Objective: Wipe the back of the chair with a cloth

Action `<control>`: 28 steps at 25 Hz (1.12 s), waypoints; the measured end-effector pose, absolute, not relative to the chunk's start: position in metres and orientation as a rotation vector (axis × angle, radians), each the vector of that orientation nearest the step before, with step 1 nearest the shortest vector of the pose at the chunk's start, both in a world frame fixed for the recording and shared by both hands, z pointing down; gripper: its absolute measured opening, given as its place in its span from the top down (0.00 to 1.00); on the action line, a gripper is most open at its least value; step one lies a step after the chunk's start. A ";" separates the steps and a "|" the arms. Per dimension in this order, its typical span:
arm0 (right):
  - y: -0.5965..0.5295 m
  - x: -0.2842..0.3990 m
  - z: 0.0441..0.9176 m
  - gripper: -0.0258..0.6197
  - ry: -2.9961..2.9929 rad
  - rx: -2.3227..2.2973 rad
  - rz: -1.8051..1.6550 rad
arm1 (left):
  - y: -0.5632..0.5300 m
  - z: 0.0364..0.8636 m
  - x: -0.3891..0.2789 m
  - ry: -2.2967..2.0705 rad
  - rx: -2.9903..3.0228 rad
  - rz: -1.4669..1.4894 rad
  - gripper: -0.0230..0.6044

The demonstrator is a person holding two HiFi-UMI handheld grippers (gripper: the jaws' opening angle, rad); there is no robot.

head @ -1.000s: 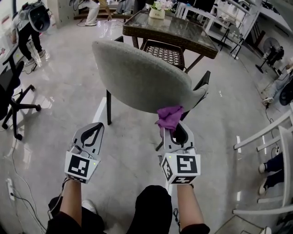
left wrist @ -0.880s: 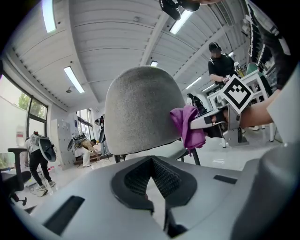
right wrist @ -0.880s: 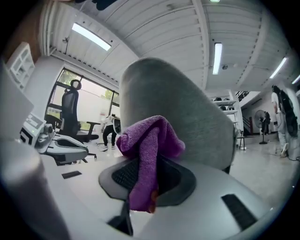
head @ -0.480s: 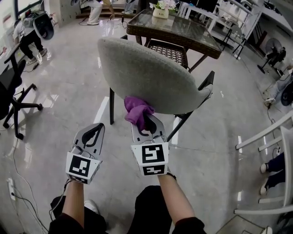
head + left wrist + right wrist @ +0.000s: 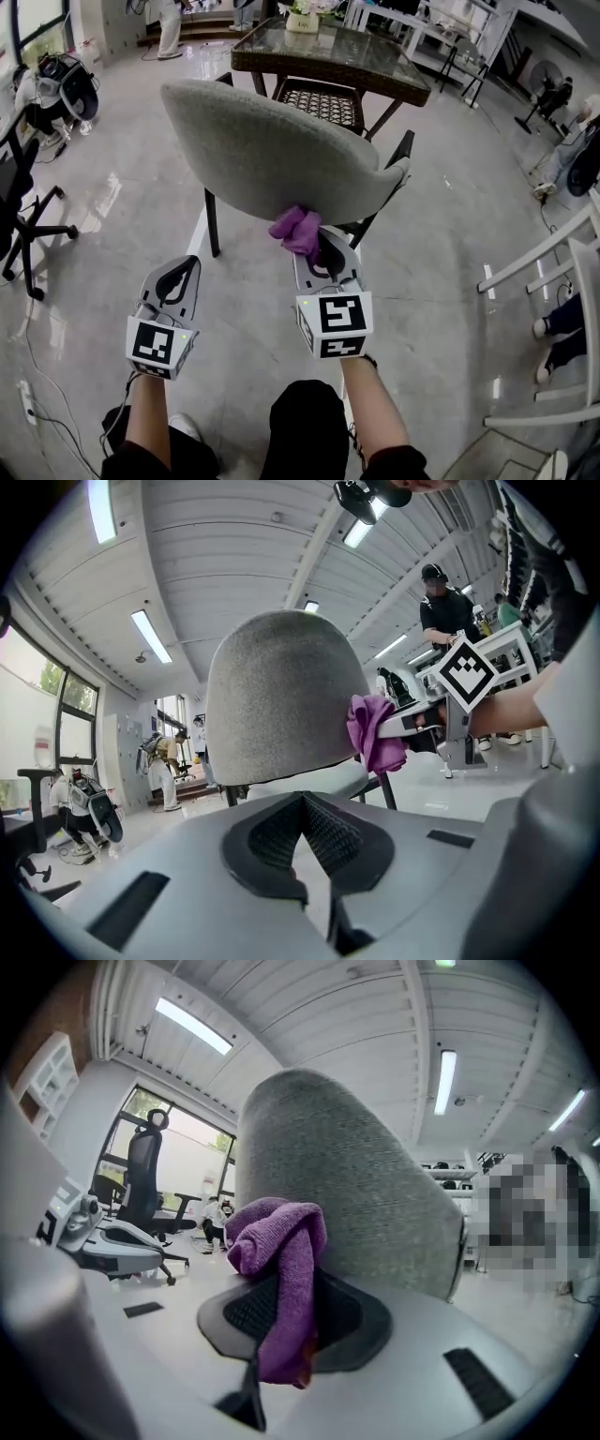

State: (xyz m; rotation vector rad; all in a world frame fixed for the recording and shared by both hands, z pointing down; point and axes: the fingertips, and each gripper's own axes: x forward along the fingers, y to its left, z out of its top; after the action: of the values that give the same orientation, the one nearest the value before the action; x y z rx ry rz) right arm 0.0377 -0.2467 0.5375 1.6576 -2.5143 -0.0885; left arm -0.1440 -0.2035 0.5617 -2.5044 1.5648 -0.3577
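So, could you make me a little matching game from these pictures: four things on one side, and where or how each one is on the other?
Things:
1. cloth
2. left gripper
3. chair back
4. table

Descriptions:
A. grey, padded and curved
B. stands beyond the chair, with a glass top
C. shut, holding nothing
D. purple, clamped in the right gripper at the chair back's lower edge

Pairs: 1-D, 2-C, 3-A, 4-B

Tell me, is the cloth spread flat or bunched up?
Bunched: the cloth is a crumpled wad pinched in the right tongs, one end hanging down.
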 end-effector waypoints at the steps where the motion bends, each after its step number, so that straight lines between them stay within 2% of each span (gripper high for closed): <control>1: -0.247 0.047 0.538 0.81 -2.497 1.676 -0.094 | -0.203 0.561 -0.141 1.561 -2.505 -0.359 0.95; 14: -0.277 0.180 0.547 0.81 -2.276 1.921 -0.053 | -0.197 0.563 -0.114 1.506 -2.522 -0.441 0.95; 28: -0.278 0.221 0.565 0.81 -2.111 2.117 0.081 | -0.195 0.580 -0.141 1.550 -2.539 -0.448 0.95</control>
State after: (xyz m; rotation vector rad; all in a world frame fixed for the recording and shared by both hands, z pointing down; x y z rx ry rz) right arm 0.2210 -0.2783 0.5653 2.1168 -2.1111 0.0806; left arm -0.1408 -0.1955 0.5803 -2.5385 1.5502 -0.4475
